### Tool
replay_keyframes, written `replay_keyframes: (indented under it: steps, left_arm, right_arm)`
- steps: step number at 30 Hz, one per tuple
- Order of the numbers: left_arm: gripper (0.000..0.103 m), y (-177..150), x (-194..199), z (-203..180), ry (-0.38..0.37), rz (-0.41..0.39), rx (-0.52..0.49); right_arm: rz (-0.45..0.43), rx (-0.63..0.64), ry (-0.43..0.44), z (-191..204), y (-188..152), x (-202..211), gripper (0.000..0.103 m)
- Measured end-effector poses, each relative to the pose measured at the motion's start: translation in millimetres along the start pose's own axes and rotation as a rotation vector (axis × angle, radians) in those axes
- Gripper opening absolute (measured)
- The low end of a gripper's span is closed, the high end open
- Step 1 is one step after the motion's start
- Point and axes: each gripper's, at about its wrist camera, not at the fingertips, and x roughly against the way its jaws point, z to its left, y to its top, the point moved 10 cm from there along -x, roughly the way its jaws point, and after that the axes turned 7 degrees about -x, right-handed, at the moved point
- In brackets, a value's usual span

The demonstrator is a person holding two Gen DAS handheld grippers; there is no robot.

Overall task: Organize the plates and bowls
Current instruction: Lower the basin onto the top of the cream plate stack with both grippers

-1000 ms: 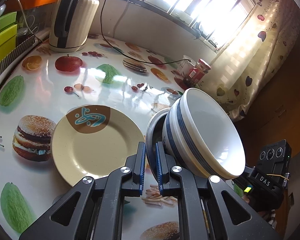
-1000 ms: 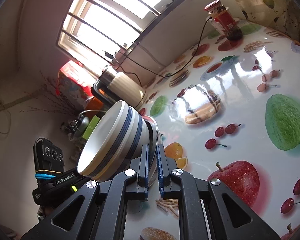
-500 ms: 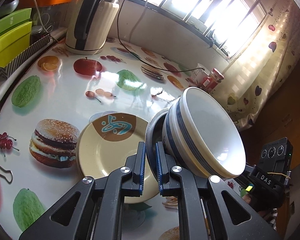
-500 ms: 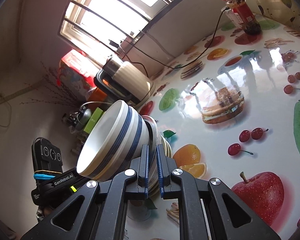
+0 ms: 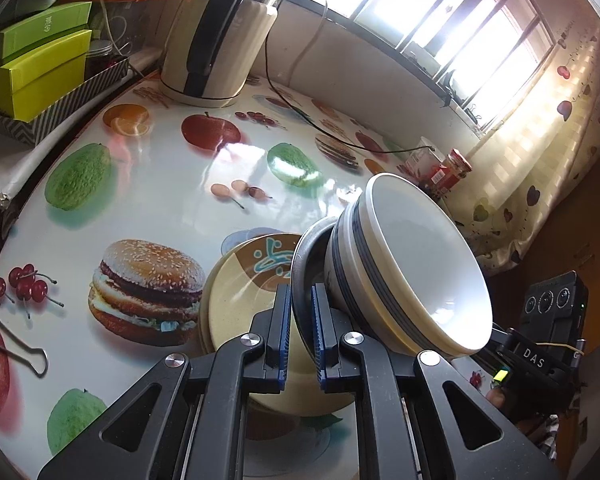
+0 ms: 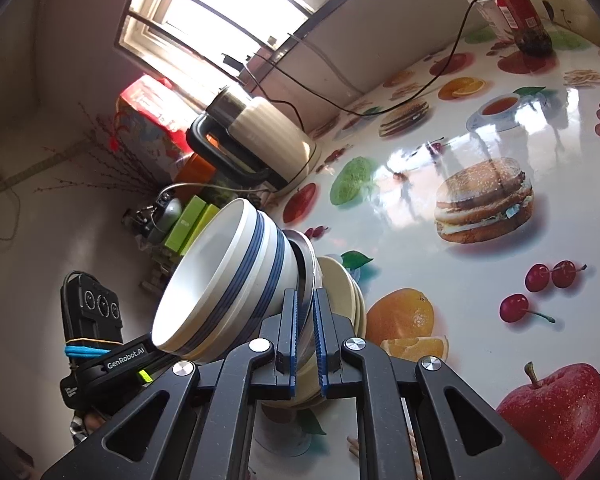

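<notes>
In the left wrist view, green boxes (image 5: 36, 68) and a cream kettle (image 5: 220, 36) are seen at the far left edge of the bench (image 5: 148, 184), well away from the work. Nearer the middle, a stack of cream plates (image 5: 236, 308) lies flat on the printed cloth. Just right of it, a metal plate (image 5: 302, 256) is held on edge, and its rim is pinched between the blue pads of the left tool (image 5: 301, 334), whose jaws are nearly pressed together on it. Two striped bowls (image 5: 412, 264), nested one in the other, are carried on that plate, their mouths turned up and to the right, away from the cream stack. Their axis is tilted steeply, close to level, so the load is judged to depend on both grips. A red-lidded jar (image 5: 452, 170) stands far right by the curtain.

In the right wrist view, the same bowls (image 6: 228, 280) are seen with mouths turned left, and the metal plate's (image 6: 308, 264) opposite rim is pinched by the right tool (image 6: 305, 340), closed on it in the same way. The cream stack (image 6: 346, 292) lies just behind. The two-sided hold is judged to be meant for lowering the plate and bowls onto that stack, once levelled.
</notes>
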Motion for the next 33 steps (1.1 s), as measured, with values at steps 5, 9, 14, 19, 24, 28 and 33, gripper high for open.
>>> replay_keyframes:
  steps: [5, 9, 14, 19, 24, 28, 33]
  left_arm:
    - [0.010, 0, -3, 10, 0.011, 0.006, 0.011]
    - [0.010, 0, -5, 16, 0.019, 0.006, 0.024]
    - [0.010, 0, -8, 22, 0.022, 0.011, 0.039]
    - [0.010, -1, -11, 27, 0.030, 0.019, 0.049]
    - [0.010, -3, -14, 29, 0.032, 0.023, 0.054]
    - [0.010, -3, -14, 29, 0.031, 0.022, 0.054]
    - [0.010, -3, -15, 29, 0.029, 0.023, 0.059]
  right_arm:
    - [0.017, -0.008, 0.002, -2, -1, -13, 0.009]
    - [0.029, -0.010, 0.002, -2, -2, -22, 0.010]
    - [0.039, 0.002, -0.006, -1, -1, -30, 0.010]
    - [0.053, 0.002, -0.011, -2, -2, -36, 0.010]
    - [0.061, -0.002, -0.014, -5, -3, -41, 0.010]
    - [0.062, 0.000, -0.013, -4, -2, -42, 0.010]
    - [0.059, -0.001, -0.011, -4, -2, -42, 0.010]
